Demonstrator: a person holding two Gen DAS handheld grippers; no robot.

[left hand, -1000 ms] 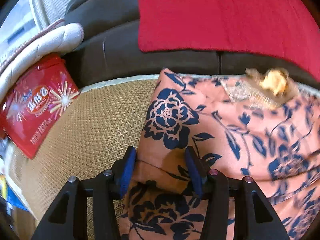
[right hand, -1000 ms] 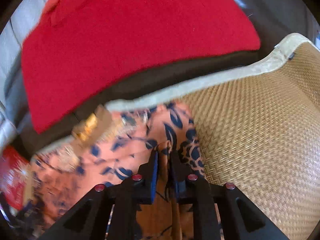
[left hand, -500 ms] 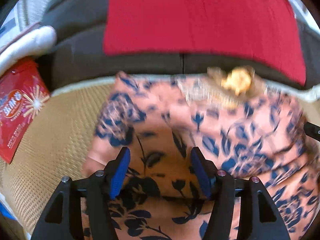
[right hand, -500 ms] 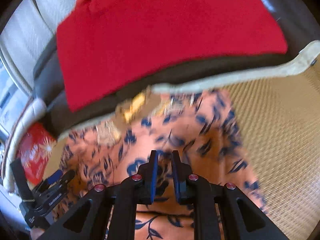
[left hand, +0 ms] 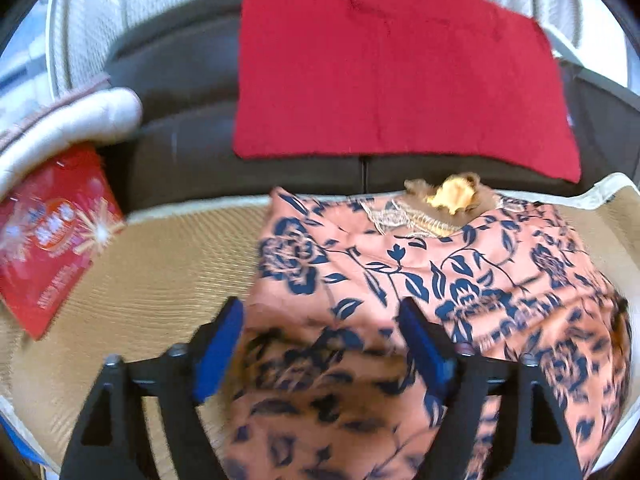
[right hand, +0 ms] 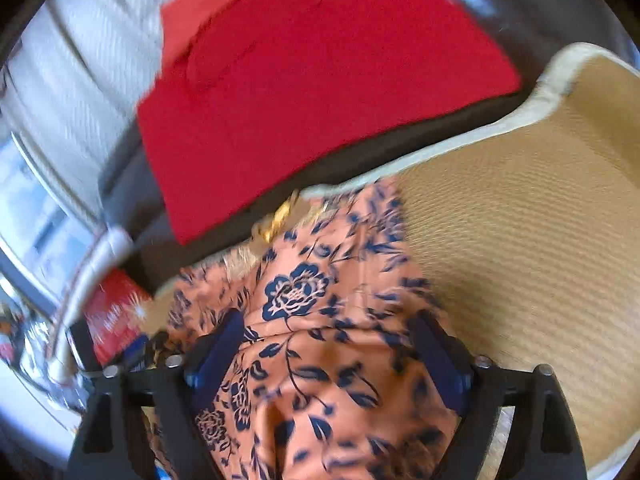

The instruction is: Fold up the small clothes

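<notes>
Both tongs, left [left hand: 320, 344] and right [right hand: 328, 356], have just been spreading and now stand wide, their pads clear of the floral garment [left hand: 420, 280] that lies between them on the woven mat [left hand: 152, 280]. I take this as letting go once a fold is laid, so the cloth settles flat with its gold-trimmed neckline [left hand: 448, 200] toward the dark sofa back. The red packet [left hand: 52, 236] at the mat's left edge carries print too blurred to read.
</notes>
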